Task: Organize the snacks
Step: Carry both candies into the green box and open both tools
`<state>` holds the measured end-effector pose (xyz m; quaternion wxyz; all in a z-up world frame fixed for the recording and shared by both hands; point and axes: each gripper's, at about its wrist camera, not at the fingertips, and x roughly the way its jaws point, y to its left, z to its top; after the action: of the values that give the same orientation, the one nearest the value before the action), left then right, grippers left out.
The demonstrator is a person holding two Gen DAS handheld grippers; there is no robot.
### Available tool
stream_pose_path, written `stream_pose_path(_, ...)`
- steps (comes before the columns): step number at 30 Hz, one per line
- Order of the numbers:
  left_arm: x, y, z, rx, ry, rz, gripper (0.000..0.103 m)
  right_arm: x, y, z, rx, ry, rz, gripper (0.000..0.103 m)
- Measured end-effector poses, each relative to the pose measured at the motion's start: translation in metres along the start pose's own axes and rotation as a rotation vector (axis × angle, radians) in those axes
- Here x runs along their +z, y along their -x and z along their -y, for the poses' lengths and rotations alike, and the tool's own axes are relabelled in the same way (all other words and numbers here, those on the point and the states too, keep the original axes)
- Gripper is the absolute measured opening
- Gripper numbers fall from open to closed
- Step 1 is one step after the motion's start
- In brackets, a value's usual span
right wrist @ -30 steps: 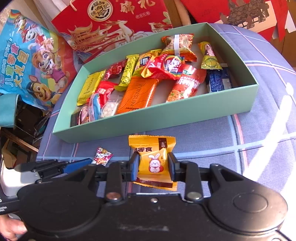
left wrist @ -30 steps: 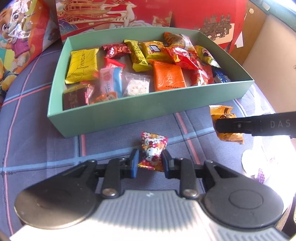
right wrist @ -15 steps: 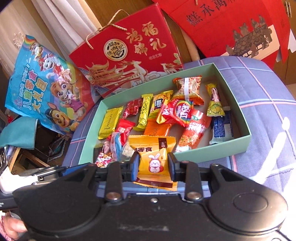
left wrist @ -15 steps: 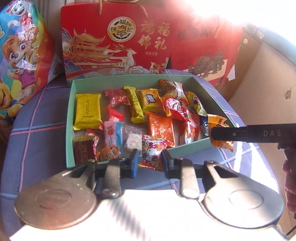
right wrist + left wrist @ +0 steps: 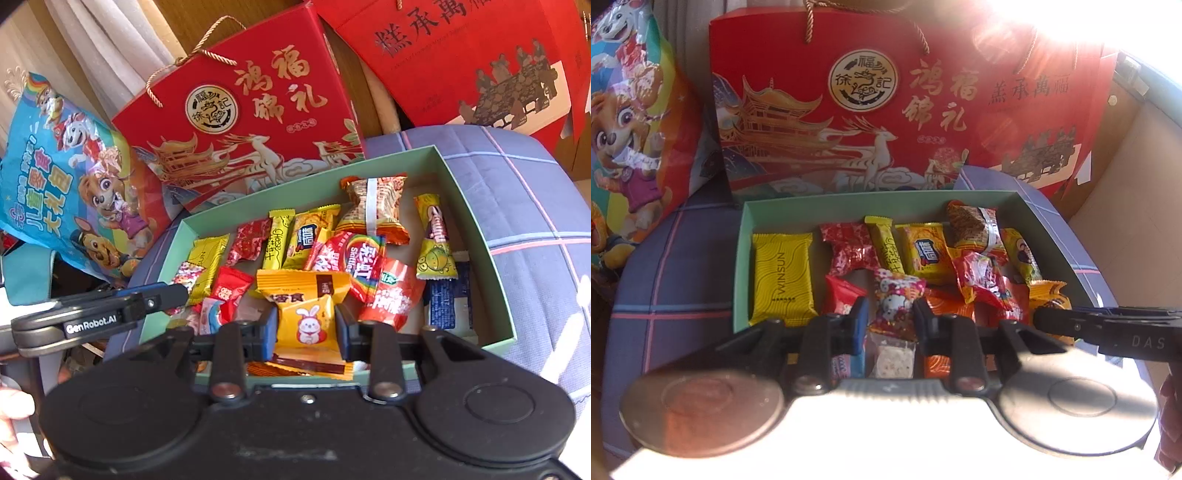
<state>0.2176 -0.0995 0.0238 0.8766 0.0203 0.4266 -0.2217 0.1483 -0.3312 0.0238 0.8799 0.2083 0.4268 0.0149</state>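
**Two wrapped snacks held over the green box**

The left gripper (image 5: 889, 322) is clamped on a small pink-and-red cartoon candy (image 5: 894, 302), its pads pressing the wrapper's sides so the packet hangs upright above the near middle of the green box (image 5: 739, 258). The right gripper (image 5: 306, 334) is clamped the same way on a yellow rabbit packet (image 5: 305, 317), held over the near edge of the box, right of the left one. Both are pinched at the waist, probably so the crinkly ends stay free and each packet drops flat when released. Both point steeply down into the box, which suggests the drop comes next.

Counted: two grippers, two held snacks, one green box. Inside it lie roughly a dozen wrapped snacks; several overlap, so an exact count cannot be given. Among them is one yellow WINSUN bar (image 5: 783, 275) at the left and one Skittles pouch (image 5: 354, 258) near the middle. Behind the box stand two red gift bags (image 5: 240, 107) and, far left, one cartoon puppy bag (image 5: 74, 177). The box rests on a blue plaid cushion (image 5: 535, 206).
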Motion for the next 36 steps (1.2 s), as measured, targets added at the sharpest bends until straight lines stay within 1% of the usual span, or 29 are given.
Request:
stream_pose_path(7,0.012,-0.024,0.000,0.006,-0.008,-0.021,0.026,0.004,-0.017,0.010,-0.012,-0.025,-0.023,0.031)
stream_pose_path(18,0.013,-0.048,-0.007,0.012,0.005,-0.054,0.026,0.005,-0.035,0.010,-0.004,-0.041,-0.059,0.031)
stream_pose_path(20,0.013,-0.051,-0.008,0.024,0.006,-0.054,0.027,0.005,-0.038,0.008,-0.001,-0.038,-0.066,0.033)
stream_pose_path(21,0.013,-0.052,-0.008,0.037,0.007,-0.055,0.027,0.005,-0.039,0.008,-0.003,-0.043,-0.069,0.035)
stream_pose_path(22,0.013,-0.053,-0.009,0.051,0.013,-0.055,0.033,0.005,-0.040,0.010,0.001,-0.059,-0.075,0.048)
stream_pose_path(23,0.013,-0.053,-0.010,0.063,0.019,-0.060,0.043,0.005,-0.040,0.011,0.005,-0.069,-0.074,0.058)
stream_pose_path(24,0.013,-0.054,-0.011,0.080,0.027,-0.064,0.069,0.005,-0.037,0.011,0.000,-0.077,-0.060,0.076)
stream_pose_path(25,0.012,-0.052,-0.011,0.098,0.029,-0.056,0.087,0.005,-0.034,0.011,-0.009,-0.074,-0.043,0.084)
stream_pose_path(26,0.011,-0.050,-0.010,0.113,0.026,-0.042,0.090,0.005,-0.031,0.010,-0.016,-0.069,-0.030,0.093)
stream_pose_path(28,0.010,-0.044,-0.008,0.128,0.012,-0.028,0.096,0.006,-0.025,0.010,-0.026,-0.062,-0.012,0.100)
stream_pose_path(29,0.010,-0.042,-0.007,0.129,0.011,-0.027,0.097,0.006,-0.022,0.010,-0.030,-0.060,-0.007,0.103)
stream_pose_path(31,0.008,-0.037,-0.004,0.128,0.011,-0.025,0.101,0.006,-0.017,0.010,-0.040,-0.058,-0.002,0.103)
stream_pose_path(36,0.000,-0.023,0.011,0.114,-0.011,-0.019,0.103,0.002,-0.004,0.013,-0.040,-0.073,-0.001,0.103)
